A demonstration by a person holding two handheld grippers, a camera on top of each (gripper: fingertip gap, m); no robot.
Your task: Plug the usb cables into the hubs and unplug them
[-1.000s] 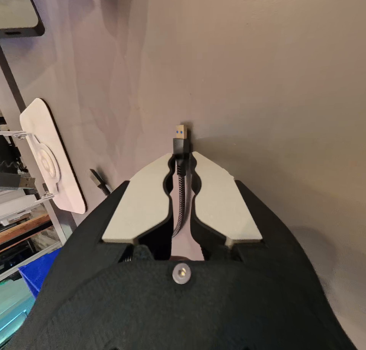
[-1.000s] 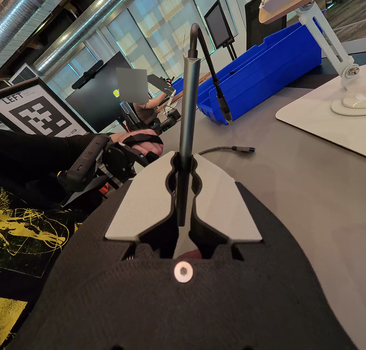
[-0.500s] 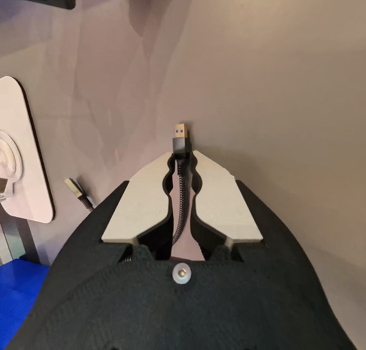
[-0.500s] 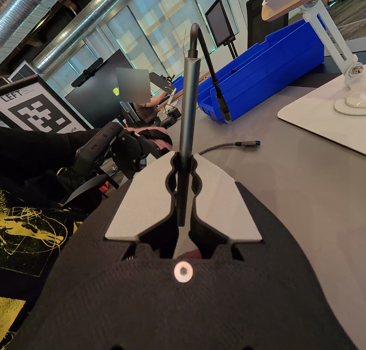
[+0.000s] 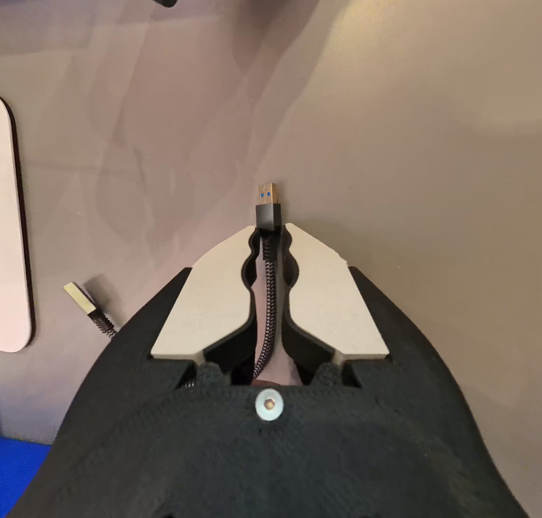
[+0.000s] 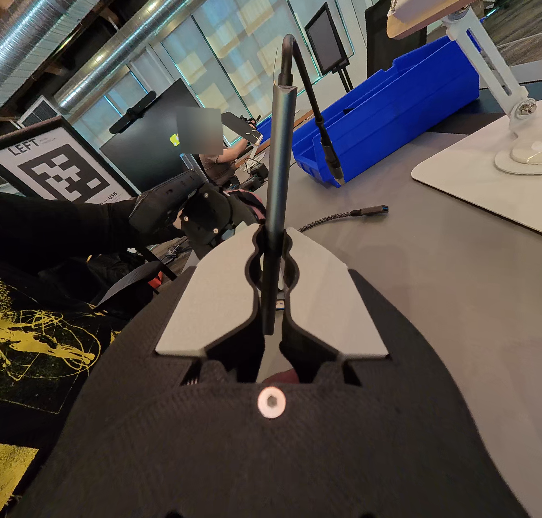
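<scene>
Black braided USB cable [image 5: 268,287] with gold plug pinched by left gripper [image 5: 269,225], pointing twelve o'clock, slim dark-grey metal hub [image 6: 277,187] clamped upright by right gripper [image 6: 271,228].

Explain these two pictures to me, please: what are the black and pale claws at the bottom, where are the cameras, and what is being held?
There is no robot here. A person holds a two-finger gripper in each hand, and a camera on each looks forward along its fingers. The left gripper is shut on a braided USB cable; its metal plug sticks out beyond the fingertips, above the grey table. The right gripper is shut on a slim dark grey USB hub, held upright, with the hub's own cable drooping from its top. Another braided cable lies loose on the table. A blue bin and a white stand base rest farther back.
</scene>
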